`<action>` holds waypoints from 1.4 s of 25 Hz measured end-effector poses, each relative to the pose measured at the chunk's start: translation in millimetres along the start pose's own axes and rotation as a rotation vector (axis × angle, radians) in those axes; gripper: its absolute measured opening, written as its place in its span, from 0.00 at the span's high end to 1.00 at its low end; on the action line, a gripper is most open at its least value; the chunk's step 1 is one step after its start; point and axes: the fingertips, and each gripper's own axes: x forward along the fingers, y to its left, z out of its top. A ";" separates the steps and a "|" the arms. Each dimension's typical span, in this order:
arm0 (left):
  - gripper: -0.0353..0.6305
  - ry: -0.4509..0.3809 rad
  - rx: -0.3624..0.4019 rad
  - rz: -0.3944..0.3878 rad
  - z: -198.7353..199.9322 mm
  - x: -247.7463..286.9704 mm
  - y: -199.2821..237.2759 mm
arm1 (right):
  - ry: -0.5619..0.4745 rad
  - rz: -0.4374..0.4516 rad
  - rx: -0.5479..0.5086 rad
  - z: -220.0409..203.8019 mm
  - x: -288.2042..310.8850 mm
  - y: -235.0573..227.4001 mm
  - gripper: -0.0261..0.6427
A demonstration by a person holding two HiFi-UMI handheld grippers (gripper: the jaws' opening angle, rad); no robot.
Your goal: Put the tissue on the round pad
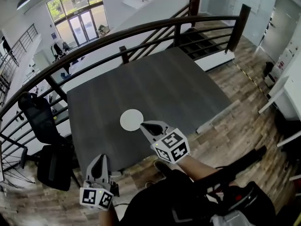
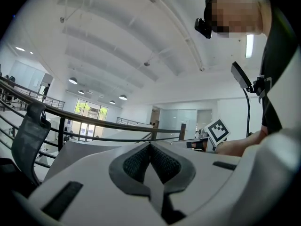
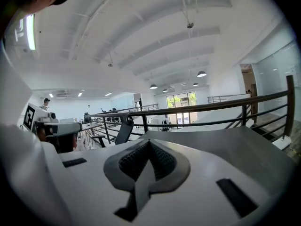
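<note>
A white round pad (image 1: pixel 131 120) lies on the dark grey table (image 1: pixel 155 84), near its front edge. No tissue shows in any view. My right gripper (image 1: pixel 143 125) is shut with nothing in it, and its tips hang just right of the pad. My left gripper (image 1: pixel 99 157) is lower left, off the table's front edge above the wooden floor, its jaws together and empty. In the left gripper view the pads (image 2: pixel 141 161) meet at a point, and the right gripper's marker cube (image 2: pixel 217 131) shows beyond. The right gripper view shows shut pads (image 3: pixel 141 160) over the tabletop.
A dark curved railing (image 1: pixel 141 29) runs behind and to the left of the table. A black office chair (image 1: pixel 40 121) stands at the table's left side. A white desk edge (image 1: pixel 282 91) is at the far right. The person's legs fill the bottom of the head view.
</note>
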 end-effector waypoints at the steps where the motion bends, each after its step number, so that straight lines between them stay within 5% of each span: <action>1: 0.94 0.001 -0.001 -0.010 -2.4 -0.8 -2.0 | 0.000 -0.009 0.003 -0.7 -6.8 1.4 0.96; 11: 0.94 -0.003 0.022 -0.054 0.3 6.8 -21.3 | -0.038 -0.028 0.020 12.8 -48.0 5.2 0.96; 35: 0.94 -0.003 0.102 -0.054 10.4 79.4 -116.9 | -0.081 0.006 0.020 28.3 -104.3 -73.7 0.96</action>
